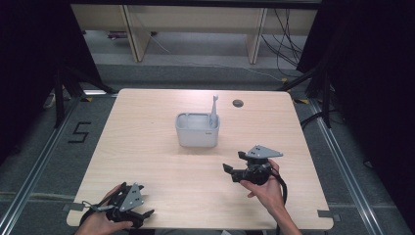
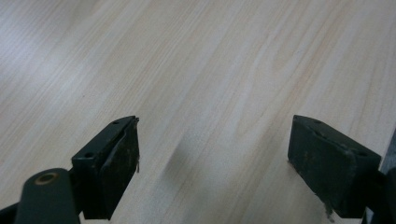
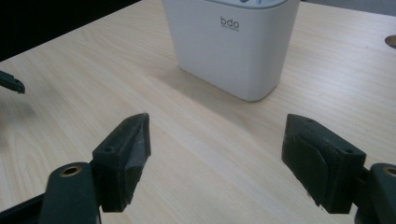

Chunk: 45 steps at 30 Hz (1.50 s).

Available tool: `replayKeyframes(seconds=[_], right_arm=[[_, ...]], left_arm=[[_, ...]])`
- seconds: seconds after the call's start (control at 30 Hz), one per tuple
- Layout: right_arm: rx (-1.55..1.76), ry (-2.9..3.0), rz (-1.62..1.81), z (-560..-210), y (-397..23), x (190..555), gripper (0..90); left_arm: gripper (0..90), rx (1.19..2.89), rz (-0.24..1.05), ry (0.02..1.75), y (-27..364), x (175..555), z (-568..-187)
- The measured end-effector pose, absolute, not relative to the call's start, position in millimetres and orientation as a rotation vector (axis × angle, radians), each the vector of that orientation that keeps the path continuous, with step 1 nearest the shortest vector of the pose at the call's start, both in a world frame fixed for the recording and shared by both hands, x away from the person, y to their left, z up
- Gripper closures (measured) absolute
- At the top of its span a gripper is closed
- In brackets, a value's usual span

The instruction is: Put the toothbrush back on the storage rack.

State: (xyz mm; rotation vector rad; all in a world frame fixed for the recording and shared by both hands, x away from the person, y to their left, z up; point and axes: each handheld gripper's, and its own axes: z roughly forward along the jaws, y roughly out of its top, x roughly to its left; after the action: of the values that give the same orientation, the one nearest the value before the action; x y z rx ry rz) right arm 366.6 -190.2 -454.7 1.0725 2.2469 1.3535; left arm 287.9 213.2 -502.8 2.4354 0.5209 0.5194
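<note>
**Mia:** While the right gripper (image 1: pixel 234 172) hangs just over the counter (image 1: pixel 147 147) with its fingers (image 3: pixel 126 158) spread wide and nothing between them, what could go wrong?

**Tom:** Look at the white tub (image 1: pixel 197 130). It stands near the middle of the counter, a little past that gripper. A thin grey stick (image 1: pixel 214 108) pokes up from its right back corner. I cannot tell what the stick is.

**Mia:** So the gripper might bump the tub?

**Tom:** I think so. The tub looks light and its sides are smooth. If the fingers come in low and push the wall, it could slide away or tip.

**Mia:** And the stick?

**Tom:** It leans on the rim. A knock could make it fall over or drop out. It is thin too, so wide fingers could close and miss it.

**Mia:** Could the fingers pinch the tub wall by mistake?

**Tom:** Yes, if they reach for the stick and go too deep. Then the whole tub may lift and wobble.

**Mia:** What about the left gripper (image 1: pixel 139 215)?

**Tom:** It sits at the near left edge of the counter, well apart from the tub. Its fingers (image 2: pixel 109 163) are spread too, holding nothing, with bare wood under them.

**Mia:** So it cannot help hold the tub?

**Tom:** Not from there. With no second hold, I guess a one-sided push is the big risk.
</note>
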Motion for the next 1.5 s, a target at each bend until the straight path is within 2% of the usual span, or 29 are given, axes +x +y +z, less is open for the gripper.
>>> replayKeyframes(seconds=[0.77,1.0,1.5], right_arm=[[1.136,2.327,1.367,-475.5,-193.2,335.6,18.5],[1.066,2.384,1.263,-480.9,-192.2,329.1,16.2],[1.055,2.426,1.203,-485.2,-198.0,316.4,16.2]], left_arm=[[16.3,2.437,0.520,0.530,214.4,287.1,-503.0],[16.3,2.436,0.520,0.531,214.4,287.1,-503.0],[16.4,2.436,0.521,0.532,214.6,287.1,-503.0]])
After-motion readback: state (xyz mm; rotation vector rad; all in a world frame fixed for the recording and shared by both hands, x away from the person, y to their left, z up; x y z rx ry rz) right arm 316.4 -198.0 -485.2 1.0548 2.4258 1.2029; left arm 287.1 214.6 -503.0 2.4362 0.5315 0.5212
